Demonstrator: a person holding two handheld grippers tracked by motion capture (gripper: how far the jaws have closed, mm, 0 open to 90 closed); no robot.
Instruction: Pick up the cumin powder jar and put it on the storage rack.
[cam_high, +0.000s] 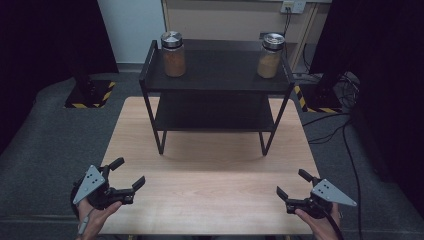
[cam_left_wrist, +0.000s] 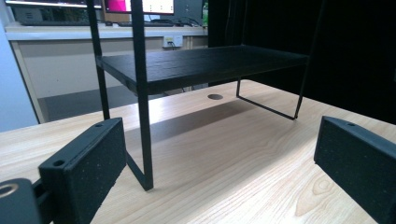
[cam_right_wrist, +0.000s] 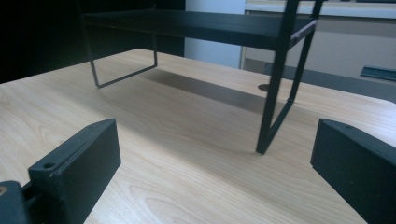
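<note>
Left gripper (cam_high: 130, 173) & right gripper (cam_high: 292, 184) empty; shelf (cam_left_wrist: 201, 65) top cropped.

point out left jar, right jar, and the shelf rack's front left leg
left jar (cam_high: 173, 61), high view, on its glass body with the orange-brown fill.
right jar (cam_high: 269, 62), high view, on its glass body below the metal lid.
front left leg (cam_high: 151, 119), high view, midway down the black post.

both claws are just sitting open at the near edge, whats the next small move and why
Probably lift the left claw forward and up toward the left jar on the rack's top shelf. Both claws, the right claw too, are open, hold nothing and sit low at the near edge of the table, while the two jars, including the right jar, stand far off on that shelf.
</note>
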